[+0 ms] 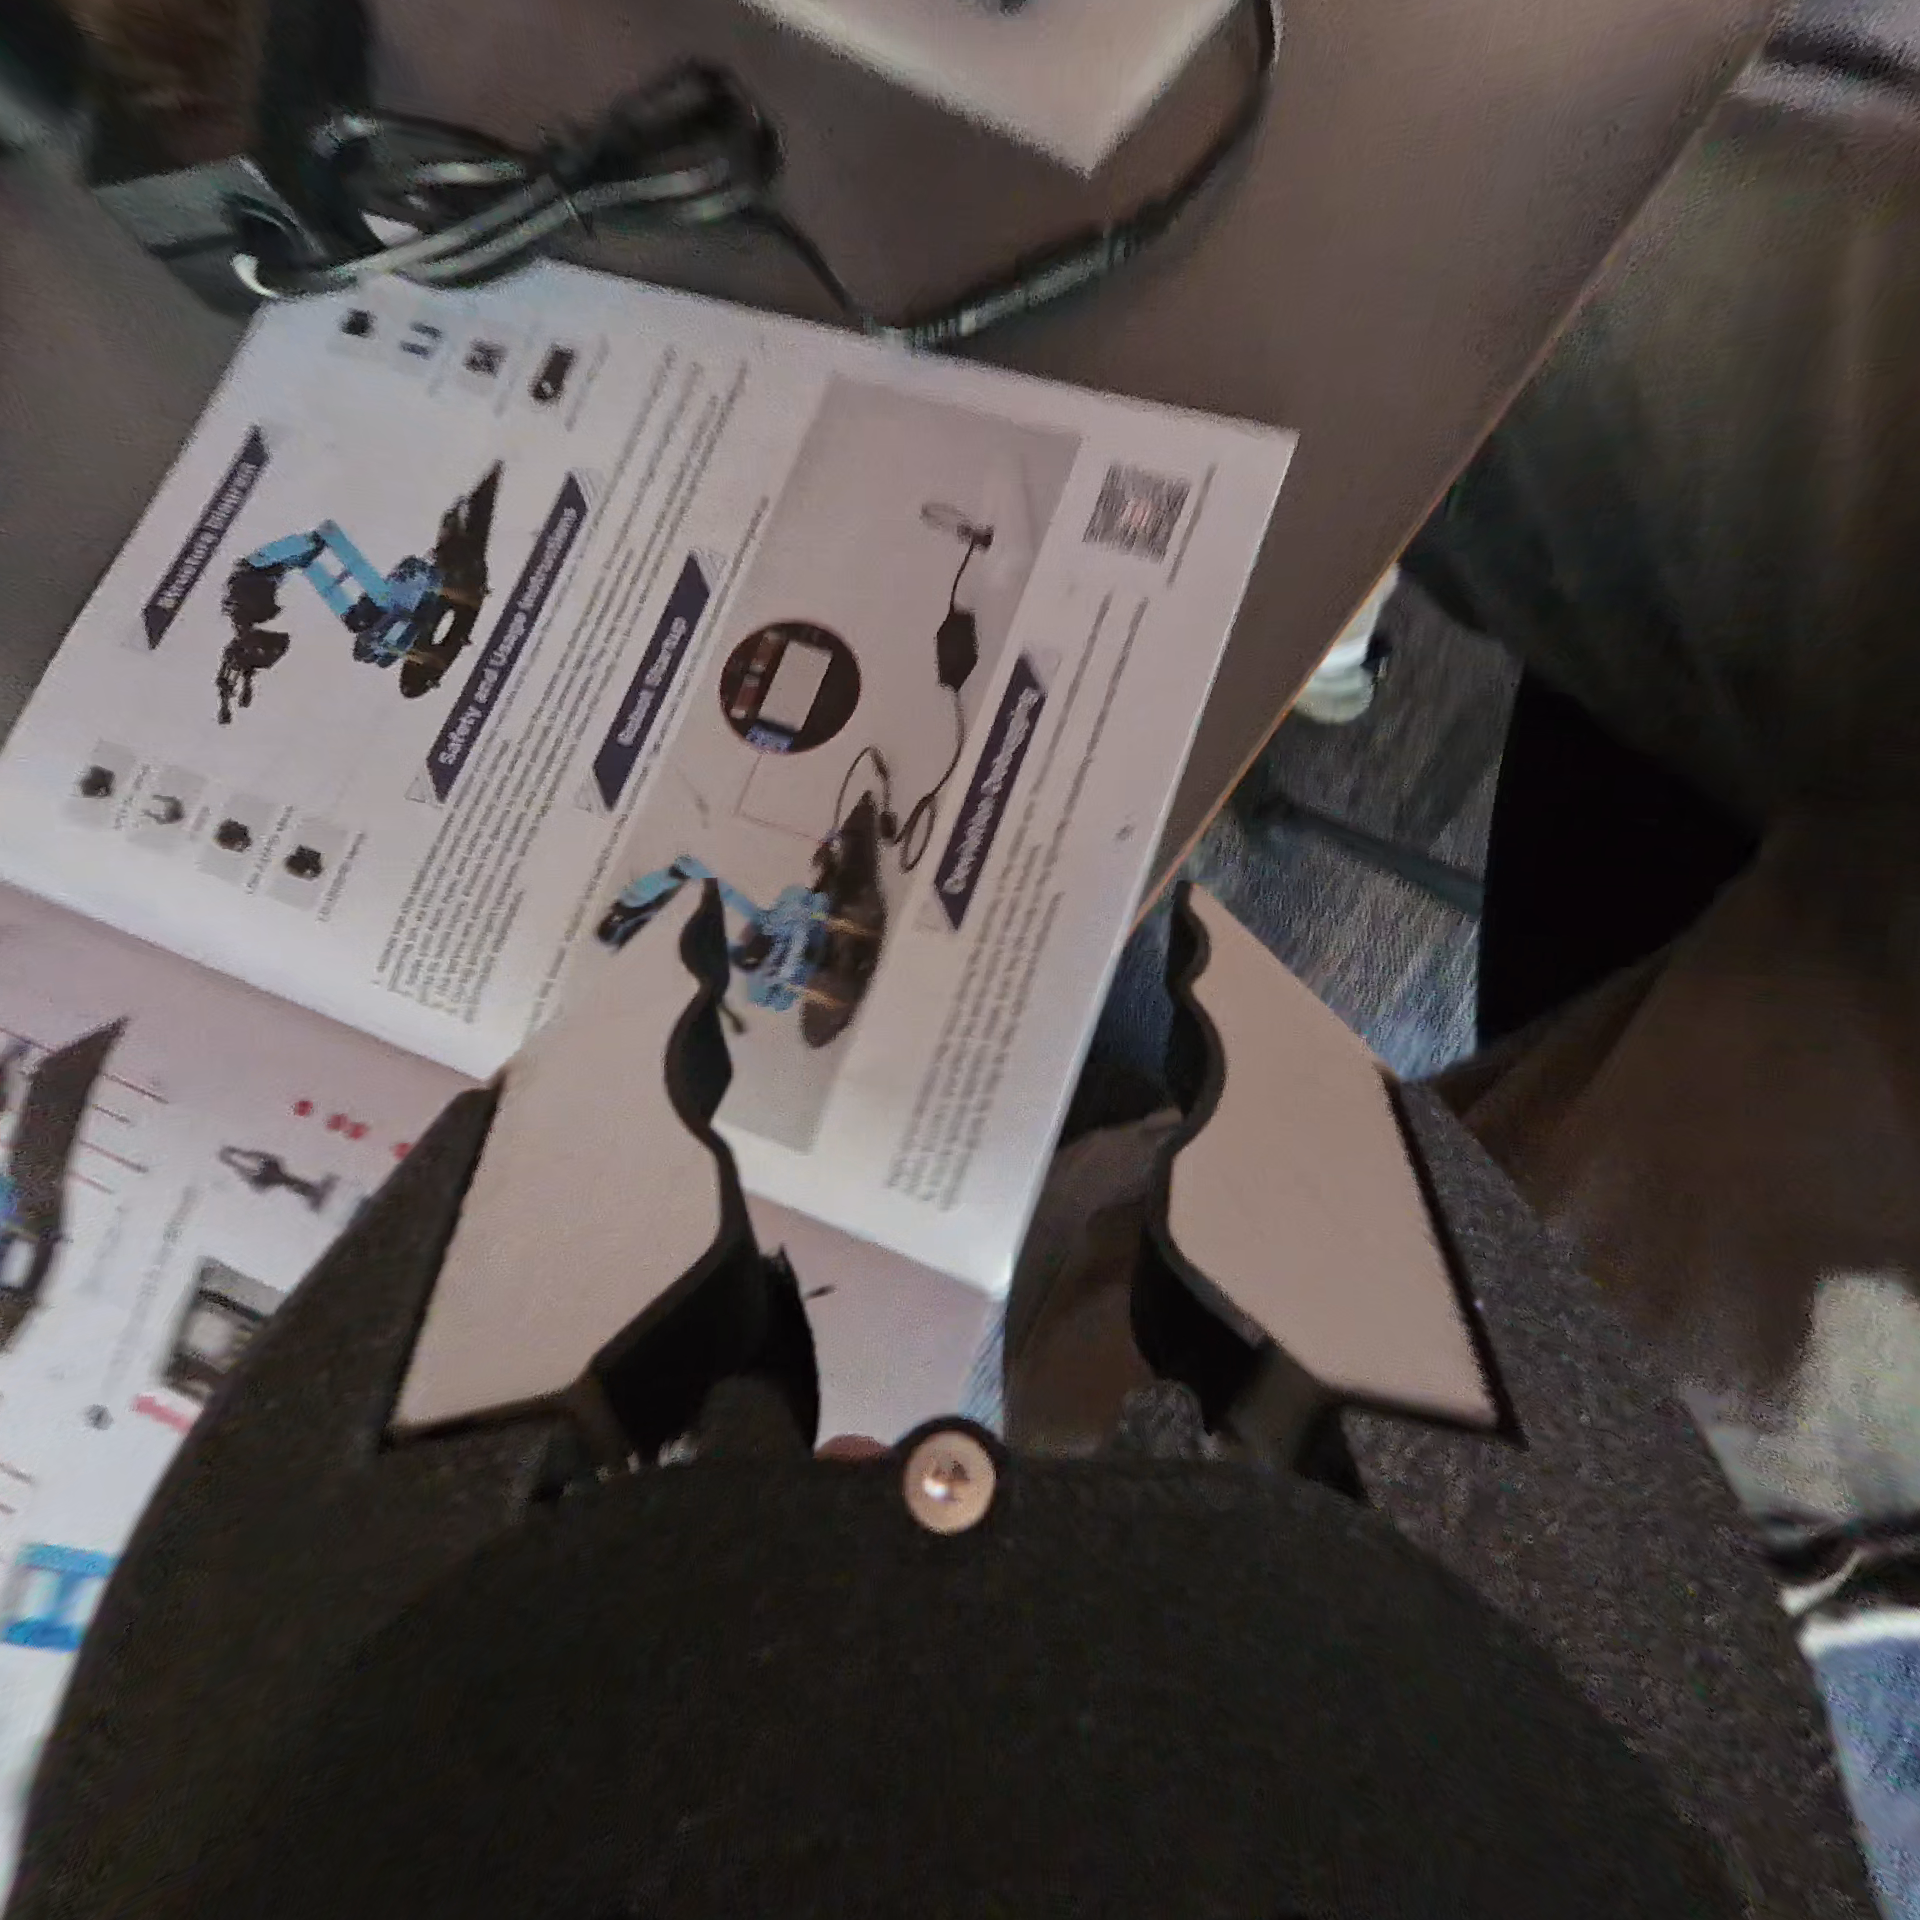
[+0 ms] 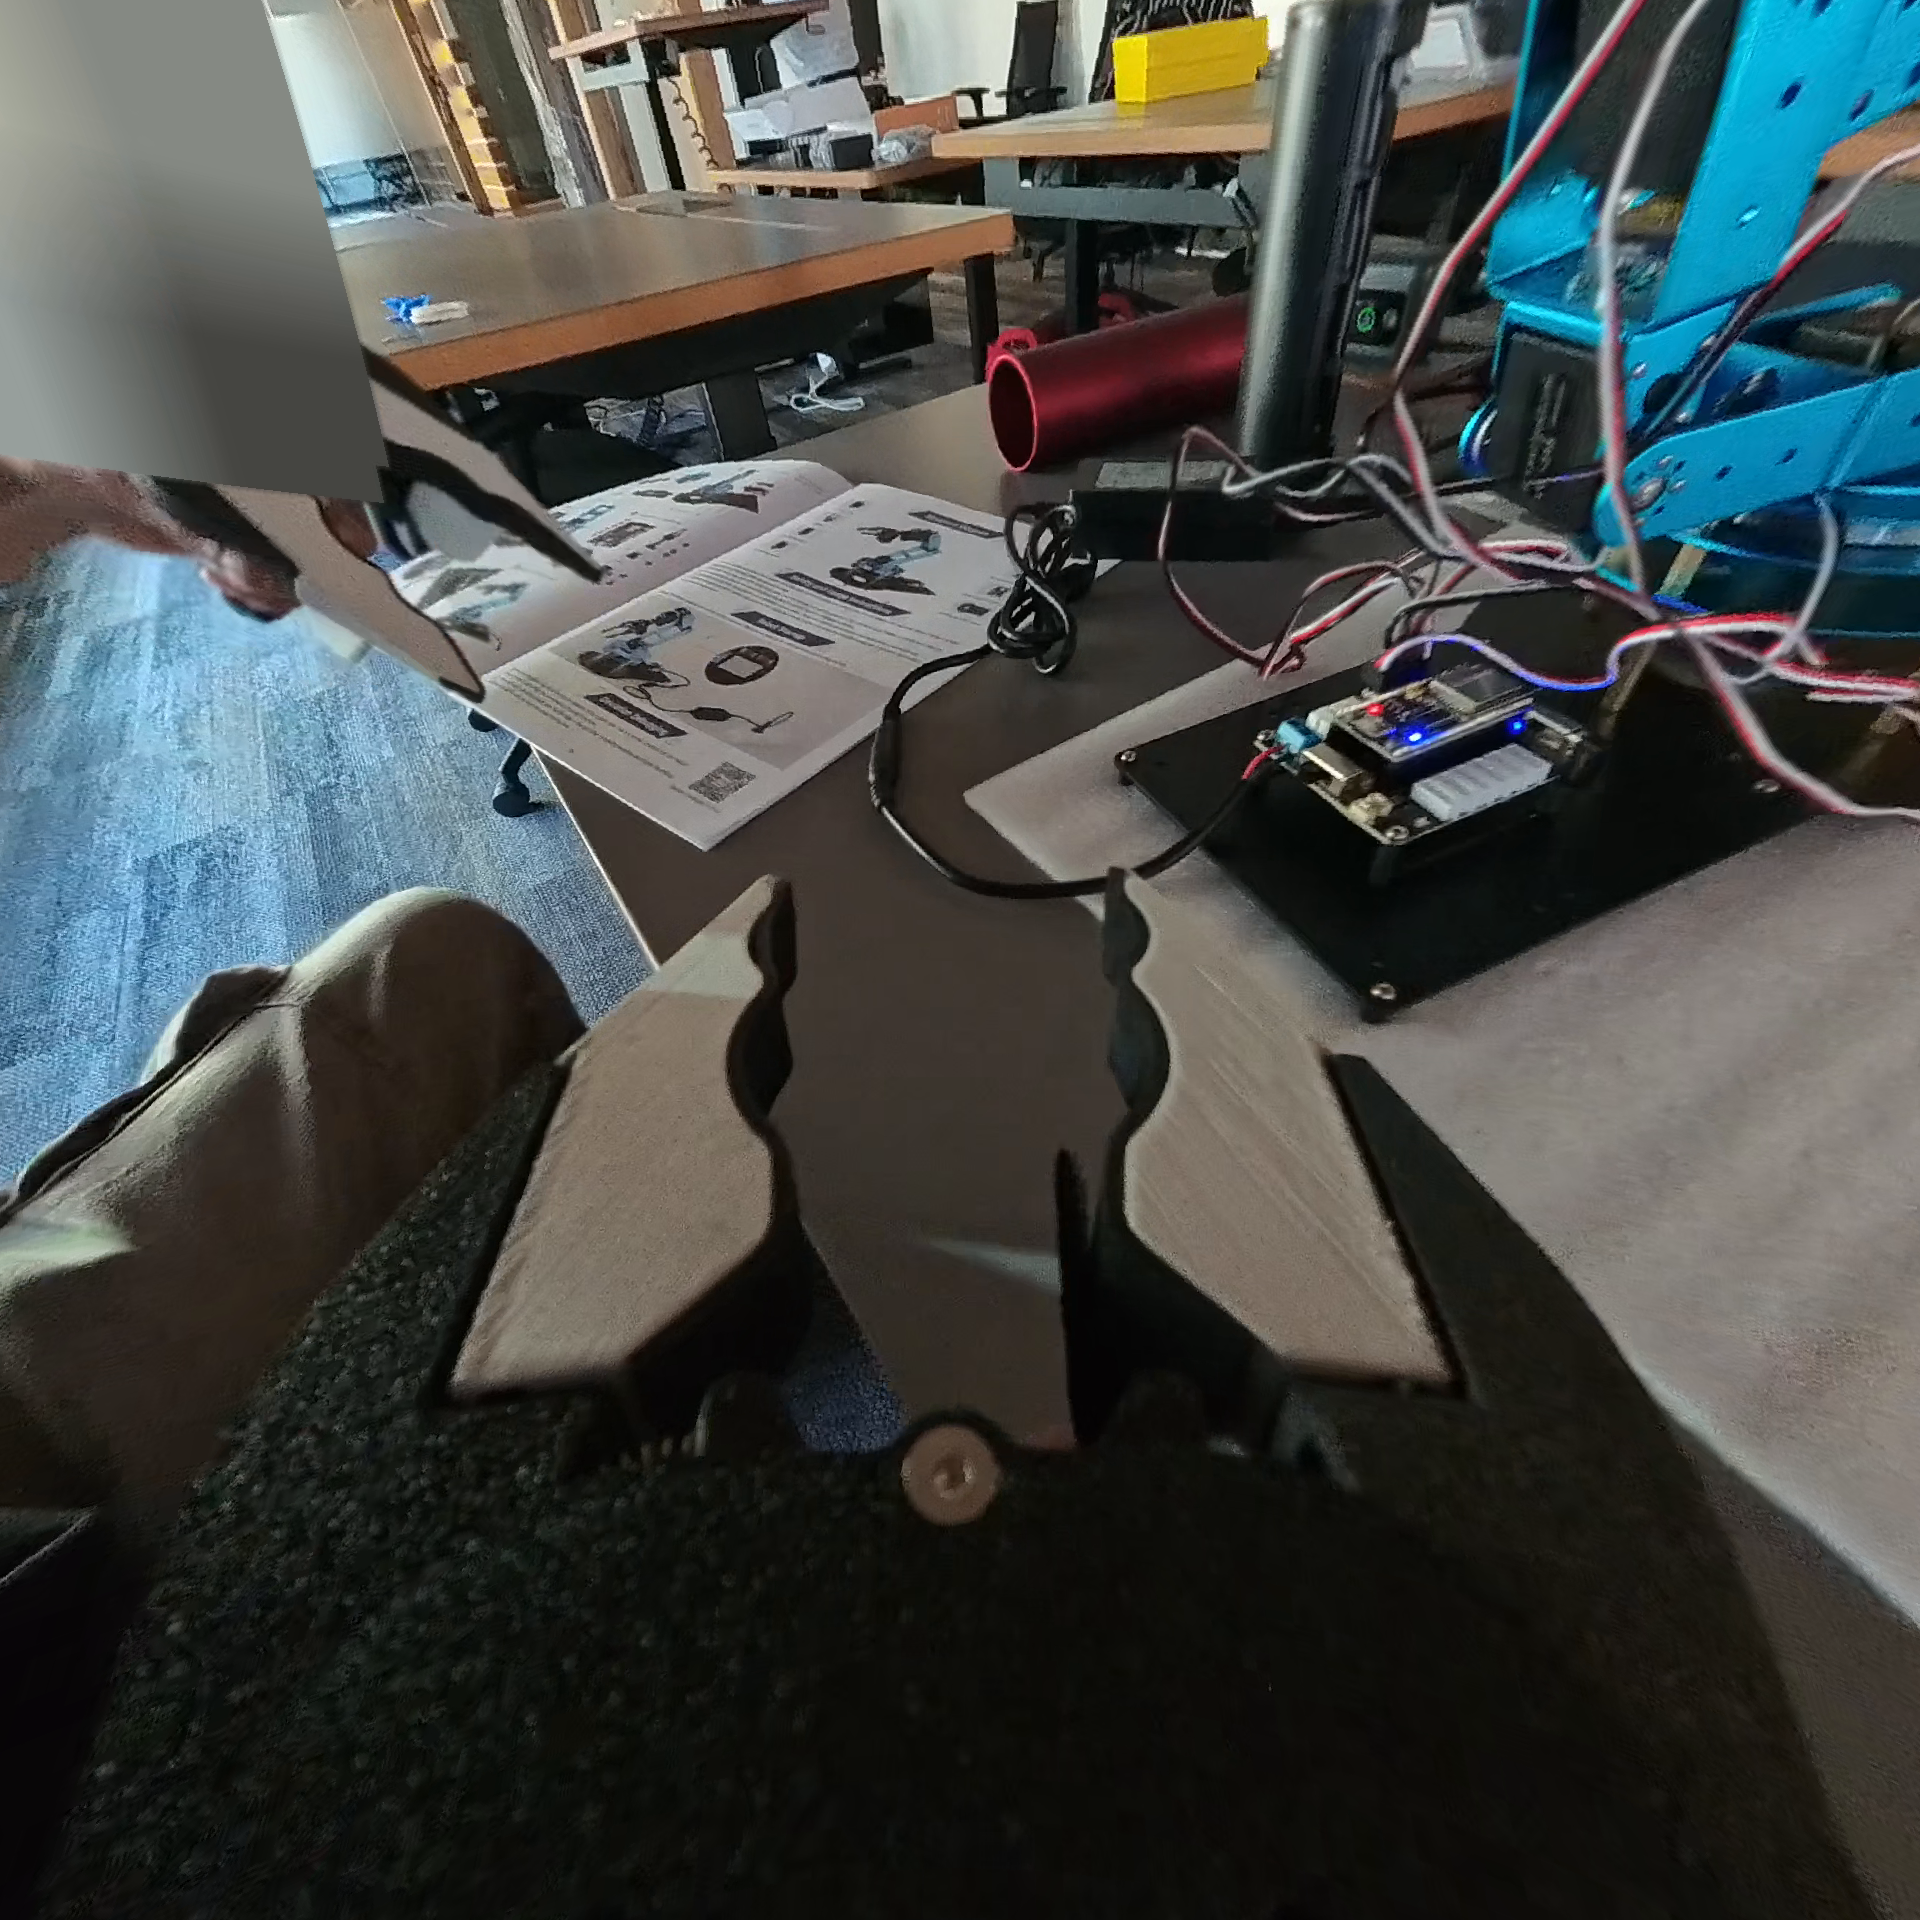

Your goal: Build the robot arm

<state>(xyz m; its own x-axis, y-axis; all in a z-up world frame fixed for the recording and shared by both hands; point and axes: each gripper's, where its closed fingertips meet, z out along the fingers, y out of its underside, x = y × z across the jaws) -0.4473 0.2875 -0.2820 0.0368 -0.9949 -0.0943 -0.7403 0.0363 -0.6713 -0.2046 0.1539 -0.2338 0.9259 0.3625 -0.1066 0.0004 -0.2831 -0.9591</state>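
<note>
both claws wide, holding nothing, over dark counter (image 2: 935, 1039)

left claw (image 1: 940, 925) hangs above open booklet's (image 1: 644, 665) near corner at counter edge, apart from it; coiled black cable (image 1: 540, 197) lies beyond booklet. right claw (image 2: 940, 914) is over bare counter, near thin black wire (image 2: 914, 831) running to lit board (image 2: 1444, 738) on black plate (image 2: 1455, 914); blue arm (image 2: 1714, 312) w/ loose wires far right, red tube (image 2: 1122, 390) behind.

An open white printed booklet (image 2: 727, 644) is lying at the left edge of the dark grey table (image 2: 935, 1039), in the middle left of the right wrist frame. A coiled black cable (image 2: 1039, 603) is resting just right of it. Farther right, a black square base plate (image 2: 1455, 914) is carrying a small circuit board (image 2: 1444, 743), with a blue metal robot arm (image 2: 1714, 312) standing behind it at upper right. A red metal tube (image 2: 1112, 384) is lying behind the booklet.
</note>
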